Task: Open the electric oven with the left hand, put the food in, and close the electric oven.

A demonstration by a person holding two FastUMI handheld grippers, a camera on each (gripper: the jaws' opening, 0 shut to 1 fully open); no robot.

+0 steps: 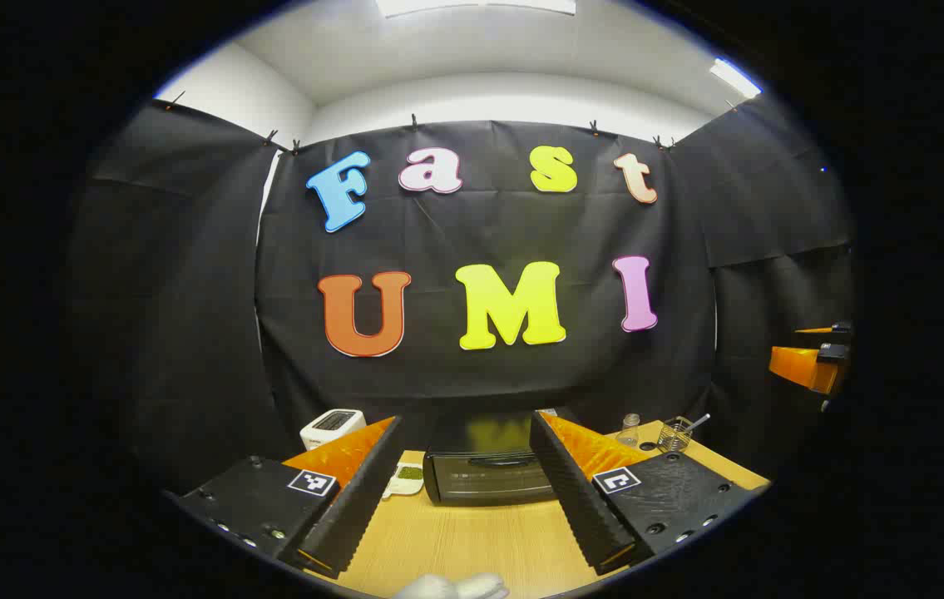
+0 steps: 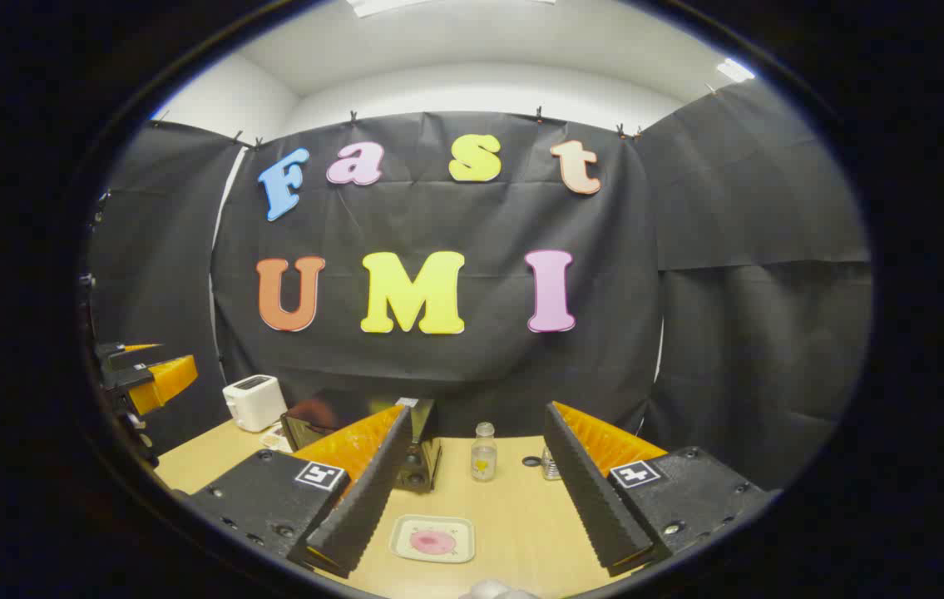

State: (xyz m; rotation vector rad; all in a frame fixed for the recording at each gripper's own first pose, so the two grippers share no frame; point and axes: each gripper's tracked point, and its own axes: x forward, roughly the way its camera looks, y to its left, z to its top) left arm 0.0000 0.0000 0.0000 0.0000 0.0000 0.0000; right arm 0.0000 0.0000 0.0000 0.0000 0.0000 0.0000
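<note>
Both grippers, left gripper (image 1: 465, 491) and right gripper (image 2: 476, 491), hang wide open, empty, above the table (image 1: 472, 541), oven (image 1: 484, 466) door closed.

Both grippers up and open, nothing held

The left gripper (image 1: 467, 487) hangs level in the left gripper view, its ridged black fingers (image 1: 355, 499) spread wide with clear air between them, orange backs showing. The right gripper (image 2: 472, 491) in the right gripper view does the same, fingers (image 2: 592, 499) well apart, gripping nothing. Each gripper also appears at the far edge of the other's view: an orange-and-black shape (image 1: 813, 362) out right, another (image 2: 143, 374) out left, well apart from one another.
</note>
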